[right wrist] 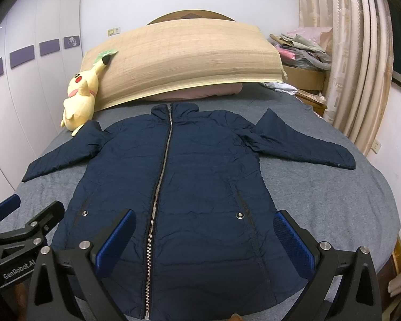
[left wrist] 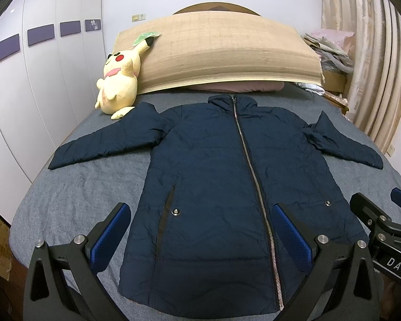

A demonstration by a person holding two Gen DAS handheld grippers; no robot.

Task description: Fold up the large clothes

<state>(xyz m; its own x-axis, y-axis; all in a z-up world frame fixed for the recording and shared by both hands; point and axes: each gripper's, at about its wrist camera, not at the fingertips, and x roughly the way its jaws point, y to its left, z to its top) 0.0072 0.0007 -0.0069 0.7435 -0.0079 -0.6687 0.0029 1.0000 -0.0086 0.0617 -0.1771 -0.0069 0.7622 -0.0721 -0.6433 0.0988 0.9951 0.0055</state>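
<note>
A dark navy padded jacket (left wrist: pixel 216 176) lies flat and zipped on the grey bed (left wrist: pixel 88 187), collar at the far end, both sleeves spread outward, hem nearest me. It also shows in the right wrist view (right wrist: pixel 200 176). My left gripper (left wrist: pixel 200 232) hovers open above the hem, left of the zipper, holding nothing. My right gripper (right wrist: pixel 204 238) hovers open above the hem, right of the zipper, holding nothing. The right gripper shows at the right edge of the left wrist view (left wrist: pixel 379 206). The left gripper shows at the left edge of the right wrist view (right wrist: pixel 29 211).
A yellow plush toy (left wrist: pixel 120 80) leans at the head of the bed by the left sleeve. A woven mat (left wrist: pixel 222 50) covers a pink pillow (left wrist: pixel 238 87). White wardrobe doors (left wrist: pixel 40 93) stand on the left, curtains (left wrist: pixel 374 53) and piled items (left wrist: pixel 328 45) on the right.
</note>
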